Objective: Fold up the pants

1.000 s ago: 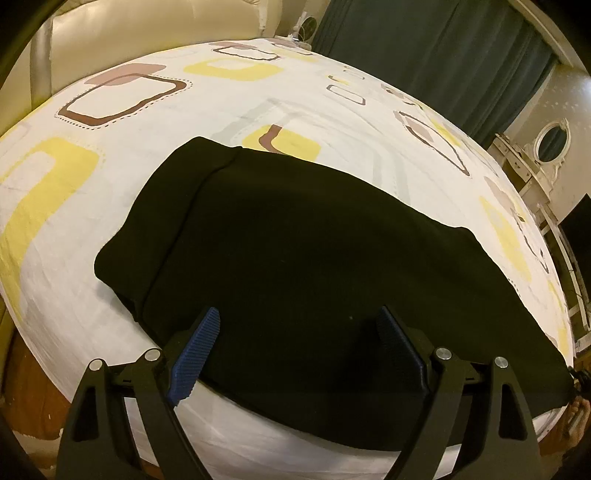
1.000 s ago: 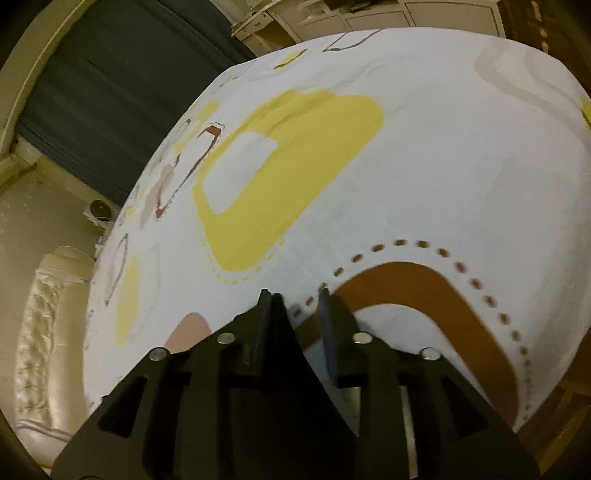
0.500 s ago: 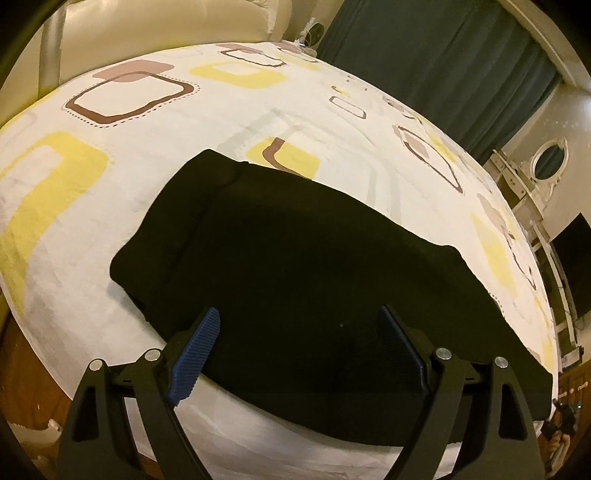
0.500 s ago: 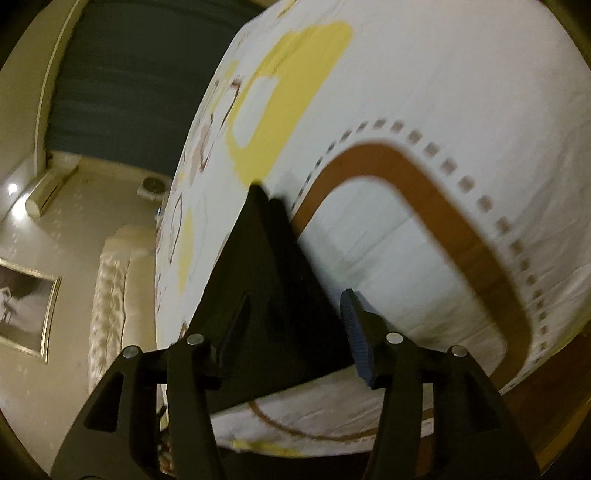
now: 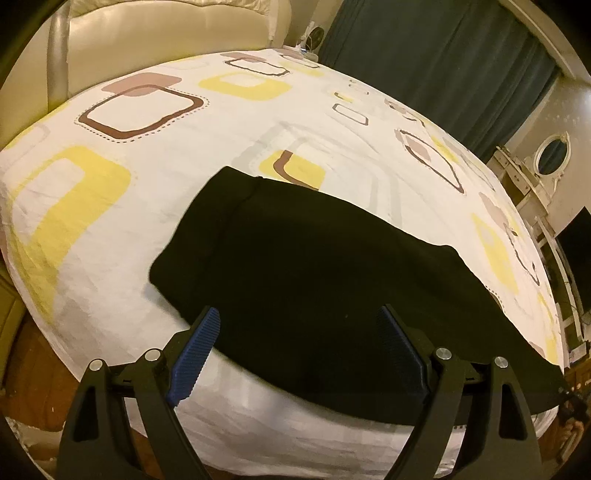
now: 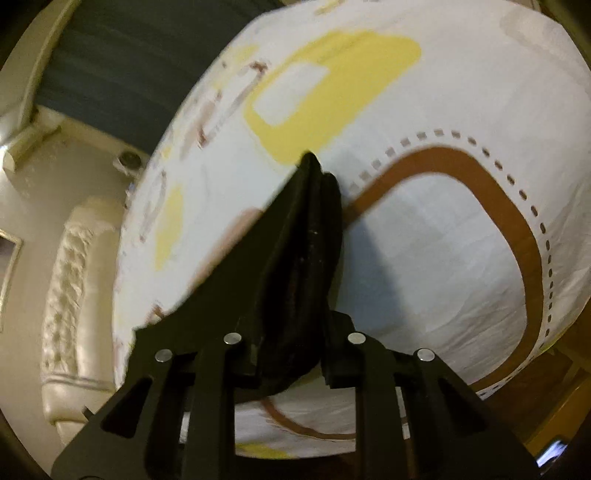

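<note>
The left gripper (image 5: 297, 345) hangs wide apart over the near edge of the black pants (image 5: 314, 280) (long axis running left to right across the bed (image 5: 147, 206)); the right gripper (image 6: 295, 332) pinches their far-right end.

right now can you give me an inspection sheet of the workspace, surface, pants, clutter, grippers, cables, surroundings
surface: bed sheet, white with yellow and brown squares, lightly wrinkled
job's things: black pants lying folded lengthwise across the near part of the bed; one end bunched in the right gripper
clutter: nothing seen on the sheet
grippers: left gripper jaws wide apart over the near edge of the pants, holding nothing; right gripper jaws shut on the pants
cables: nothing seen for sure
surroundings: cream headboard, dark curtain, white dresser with oval mirror, small fan by the bed
</note>
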Motion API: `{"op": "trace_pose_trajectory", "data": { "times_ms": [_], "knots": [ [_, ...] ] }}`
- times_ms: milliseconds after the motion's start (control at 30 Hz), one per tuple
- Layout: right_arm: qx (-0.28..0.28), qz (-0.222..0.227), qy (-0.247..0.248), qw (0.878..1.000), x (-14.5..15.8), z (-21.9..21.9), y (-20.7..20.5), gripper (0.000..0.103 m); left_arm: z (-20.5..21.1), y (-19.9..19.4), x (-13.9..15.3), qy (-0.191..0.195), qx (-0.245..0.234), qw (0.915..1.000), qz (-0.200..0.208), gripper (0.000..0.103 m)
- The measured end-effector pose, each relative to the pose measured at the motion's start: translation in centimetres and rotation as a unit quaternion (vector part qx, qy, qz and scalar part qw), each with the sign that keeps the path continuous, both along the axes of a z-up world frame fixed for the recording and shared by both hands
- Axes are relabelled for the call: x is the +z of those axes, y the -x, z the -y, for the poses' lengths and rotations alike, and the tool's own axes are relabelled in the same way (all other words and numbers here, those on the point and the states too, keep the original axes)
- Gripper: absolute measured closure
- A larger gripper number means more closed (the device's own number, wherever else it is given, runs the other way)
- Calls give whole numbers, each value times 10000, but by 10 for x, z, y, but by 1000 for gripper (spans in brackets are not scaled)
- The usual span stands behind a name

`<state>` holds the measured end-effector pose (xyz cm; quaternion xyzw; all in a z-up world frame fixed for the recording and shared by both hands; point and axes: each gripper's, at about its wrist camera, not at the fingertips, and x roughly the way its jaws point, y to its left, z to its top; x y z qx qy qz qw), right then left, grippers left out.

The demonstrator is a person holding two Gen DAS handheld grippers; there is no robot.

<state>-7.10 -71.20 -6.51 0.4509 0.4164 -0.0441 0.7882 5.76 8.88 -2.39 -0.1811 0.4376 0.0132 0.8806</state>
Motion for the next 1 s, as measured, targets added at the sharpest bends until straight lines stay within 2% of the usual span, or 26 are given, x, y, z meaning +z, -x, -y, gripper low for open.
{"op": "trace_pose_trajectory", "data": {
  "times_ms": [233,367,533,800,1000],
  "knots": [
    [88,415,213,9989,59,-30,-8,84,-7,5,6,169,81,9998,26,17],
    [226,607,313,9974,88,-60,-20,84,-4,6,9,-76,196,9997,100,17],
    [395,752,499,9951,118,-99,-29,84,0,5,7,-241,101,9996,79,17],
    [830,866,911,9886,145,-172,-49,84,-1,5,3,-372,193,9991,68,17],
    [1171,840,986,9846,143,-229,-71,84,-4,6,2,-333,281,9990,64,17]
  ]
}}
